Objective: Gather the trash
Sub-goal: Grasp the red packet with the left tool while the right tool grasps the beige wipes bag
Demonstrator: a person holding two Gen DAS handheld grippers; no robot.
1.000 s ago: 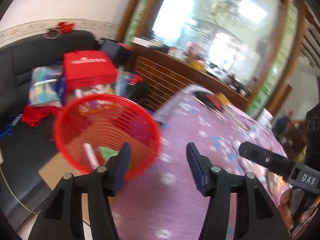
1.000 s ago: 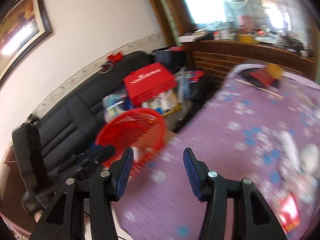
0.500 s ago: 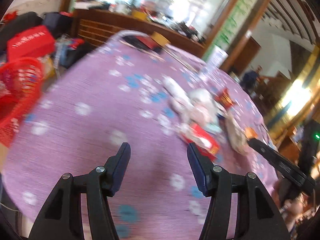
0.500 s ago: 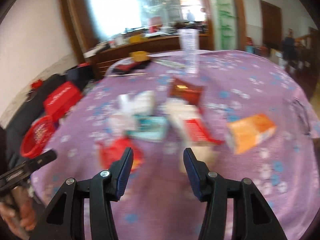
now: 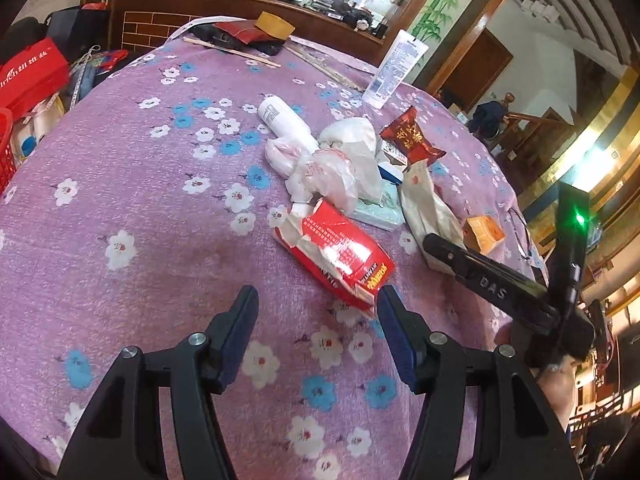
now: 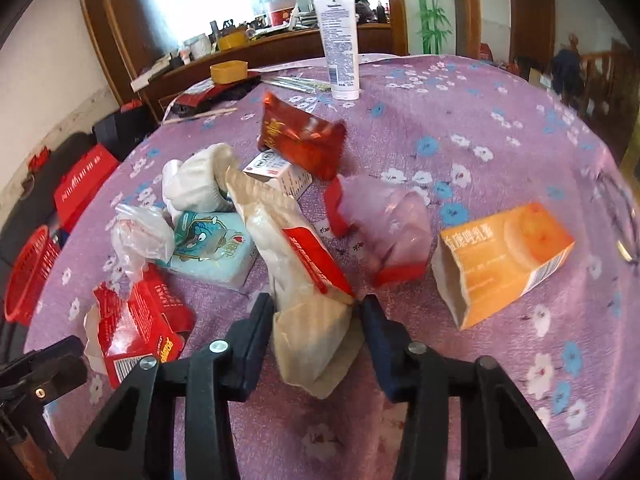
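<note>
The right gripper is closing its jaws on the beige wrapper in the table's trash pile; the left gripper is hovering wide beside the torn red carton. Next: lift, carry to the red basket.

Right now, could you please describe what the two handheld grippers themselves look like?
Both are matte black plastic. The left gripper and right gripper each have two angular fingers with dark blue pads and silver screws at the joints. Seen from the left camera, the right one carries white "DAS" lettering and a green light.
</note>
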